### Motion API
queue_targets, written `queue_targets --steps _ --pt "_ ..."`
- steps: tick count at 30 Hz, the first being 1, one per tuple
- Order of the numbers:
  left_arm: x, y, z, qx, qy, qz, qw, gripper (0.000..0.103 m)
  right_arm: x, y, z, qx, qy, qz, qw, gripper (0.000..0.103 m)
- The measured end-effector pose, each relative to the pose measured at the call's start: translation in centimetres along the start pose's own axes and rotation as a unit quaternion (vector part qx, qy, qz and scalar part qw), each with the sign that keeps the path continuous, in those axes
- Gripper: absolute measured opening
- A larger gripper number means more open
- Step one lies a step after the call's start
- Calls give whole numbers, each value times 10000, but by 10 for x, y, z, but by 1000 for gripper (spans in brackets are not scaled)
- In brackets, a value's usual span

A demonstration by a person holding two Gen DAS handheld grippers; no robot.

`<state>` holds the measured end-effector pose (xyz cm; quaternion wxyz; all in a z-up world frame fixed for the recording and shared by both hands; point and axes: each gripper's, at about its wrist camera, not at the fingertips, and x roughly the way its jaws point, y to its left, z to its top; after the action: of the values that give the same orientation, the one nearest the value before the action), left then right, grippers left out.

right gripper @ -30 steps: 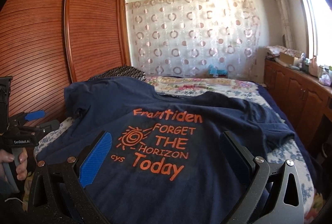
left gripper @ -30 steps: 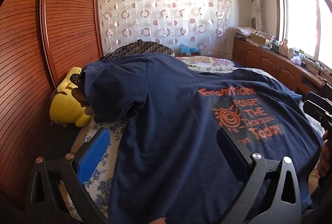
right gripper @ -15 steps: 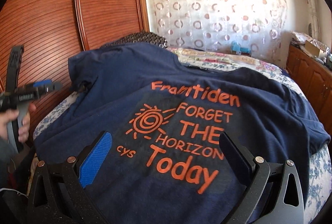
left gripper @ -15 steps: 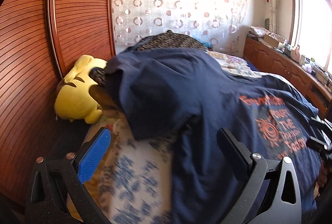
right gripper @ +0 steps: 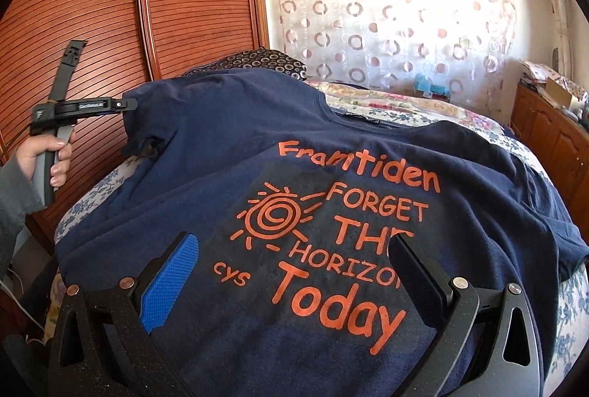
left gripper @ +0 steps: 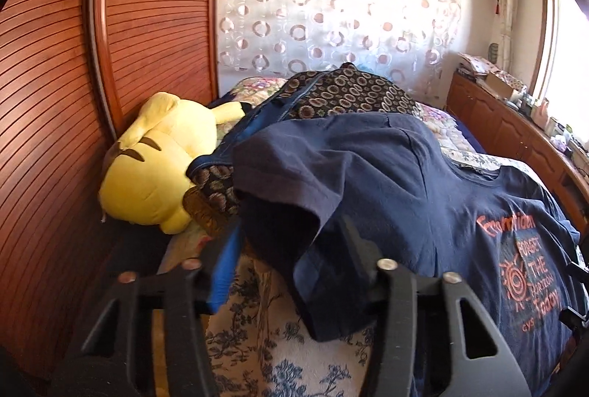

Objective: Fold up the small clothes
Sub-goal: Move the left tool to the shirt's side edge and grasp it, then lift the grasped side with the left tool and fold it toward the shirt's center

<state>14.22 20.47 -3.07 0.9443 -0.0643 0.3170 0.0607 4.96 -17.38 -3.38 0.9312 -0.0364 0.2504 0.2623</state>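
1. Navy T-shirt [right gripper: 331, 146] lies print-up across the bed [right gripper: 88, 194], orange lettering facing the right wrist camera.
2. Left gripper [left gripper: 291, 249] sits at the shirt's left sleeve [left gripper: 294, 183]; jaws closing, sleeve cloth bunched between them. Can't tell if the pads press it yet.
3. In the right wrist view the left gripper [right gripper: 127, 105] tip meets the sleeve edge, above the bed's left side; a hand [right gripper: 48, 157] in a grey sleeve grips its handle.
4. Right gripper [right gripper: 294, 260] hovers over the shirt's lower print, jaws spread wide, nothing between the pads.
5. Yellow plush toy [left gripper: 158, 172] lies left of the shirt, against the wooden slatted wardrobe [left gripper: 55, 102].
6. Patterned dark cushion [left gripper: 346, 95] sits behind the shirt, partly under it.
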Motion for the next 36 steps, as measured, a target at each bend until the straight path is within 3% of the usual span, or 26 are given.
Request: queue_targets --steps 1,5,9,15,22,25,27,28,30,33,36 --pt "2 -2 1 28 30 -77 10000 40 1 -1 0 15 -3 4 10000 103" --pt "0 -11 4 256 3 -125 9996 7 0 -2 0 56 -30 10 10000 103" --pt "-17 -26 14 483 -258 -319 9980 4 -1 -1 -1 43 -45 -4 10000 103" --pt "-37 -81 40 913 -477 -846 9911 4 -3 -1 -2 76 -89 -25 9999 103" --pt "-45 -167 49 1551 -111 -1414 9777 5 -4 -6 -2 215 -69 -8 9997 103" --pt "-53 -183 42 1782 -65 -1511 9723 26 -4 -8 -2 279 -68 7 9996 103" --pt "-59 -182 36 1881 -78 -1580 9693 46 -4 -11 -3 327 -77 25 9994 103" --pt "-60 -179 34 1910 -60 -1584 9687 50 -4 -12 -3 349 -79 40 9994 103" --pt "-60 -172 29 1939 -9 -1473 9699 69 -5 -14 -3 395 -79 61 9992 103" --pt "-58 -153 19 1837 150 -1459 9720 78 -3 -15 -3 443 -62 65 9990 103" --pt "-62 -149 15 1786 164 -1523 9719 78 -3 -15 -4 421 -45 56 9991 103"
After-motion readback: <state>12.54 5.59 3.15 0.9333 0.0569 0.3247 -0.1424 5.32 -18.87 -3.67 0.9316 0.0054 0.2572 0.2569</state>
